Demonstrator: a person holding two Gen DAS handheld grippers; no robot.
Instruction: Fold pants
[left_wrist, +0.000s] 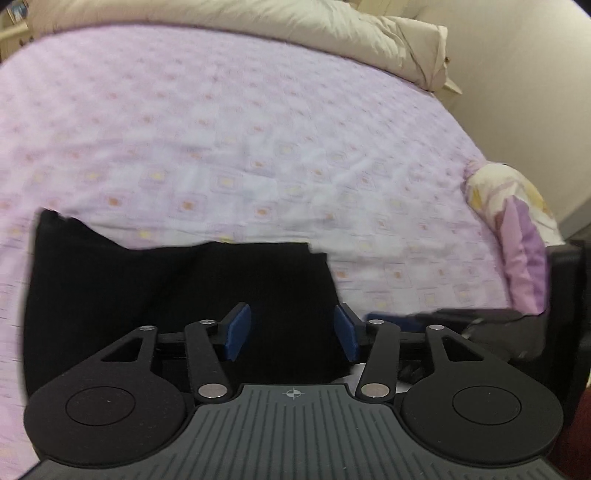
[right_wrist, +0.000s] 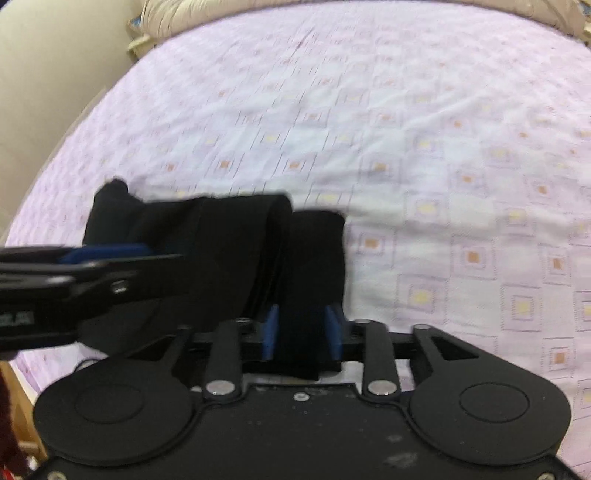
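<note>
Black pants (left_wrist: 177, 288) lie folded on the pink patterned bedsheet (left_wrist: 240, 147). My left gripper (left_wrist: 291, 334) is open, its blue pads (left_wrist: 238, 332) spread wide over the near right part of the pants. In the right wrist view the pants (right_wrist: 221, 251) look bunched into a thick fold. My right gripper (right_wrist: 301, 338) has its blue pads (right_wrist: 271, 336) on either side of a strip of the black fabric, which fills the gap between them. The left gripper (right_wrist: 103, 254) comes in from the left edge of that view, over the pants.
A beige duvet (left_wrist: 332, 33) lies along the far side of the bed. A pink and yellow pillow (left_wrist: 517, 229) sits at the bed's right edge. The wall (right_wrist: 48, 74) stands to the left in the right wrist view. The sheet (right_wrist: 443, 147) stretches beyond the pants.
</note>
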